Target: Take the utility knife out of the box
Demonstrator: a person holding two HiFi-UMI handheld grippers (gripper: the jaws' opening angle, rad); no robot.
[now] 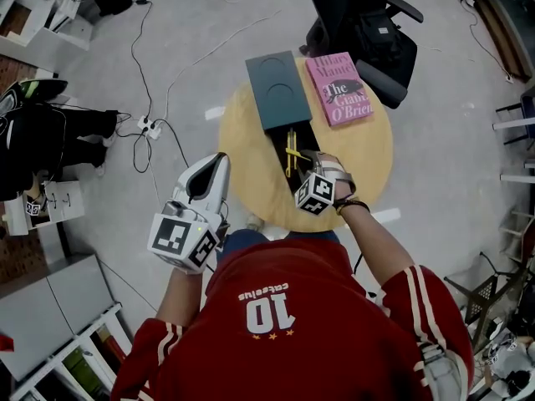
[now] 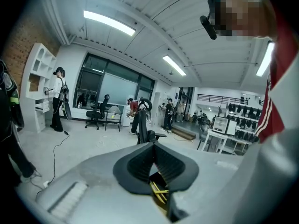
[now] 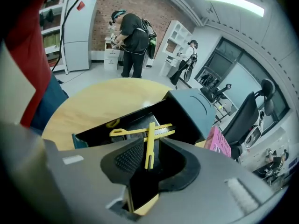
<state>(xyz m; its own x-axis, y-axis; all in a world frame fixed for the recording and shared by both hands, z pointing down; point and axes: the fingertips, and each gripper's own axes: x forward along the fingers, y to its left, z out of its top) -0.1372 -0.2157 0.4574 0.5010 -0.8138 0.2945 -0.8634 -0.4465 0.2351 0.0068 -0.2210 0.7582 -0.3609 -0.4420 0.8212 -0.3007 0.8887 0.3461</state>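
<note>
An open black box (image 1: 276, 144) lies on the round wooden table (image 1: 368, 157), its grey-green lid (image 1: 278, 90) at the far end. Two yellow utility knives (image 1: 291, 153) lie crossed inside it. My right gripper (image 1: 308, 170) hangs over the box's near end, pointing steeply down. In the right gripper view its jaws (image 3: 148, 164) stand open. The handle end of one knife (image 3: 149, 146) shows in the gap, and the pads do not press on it. My left gripper (image 1: 219, 159) is off the table's left edge, shut and empty (image 2: 155, 160).
A pink book (image 1: 338, 88) lies right of the lid. A black office chair (image 1: 376, 32) with a bag stands behind the table. Cables and a power strip (image 1: 146, 126) run over the floor at left. Several people stand around the room.
</note>
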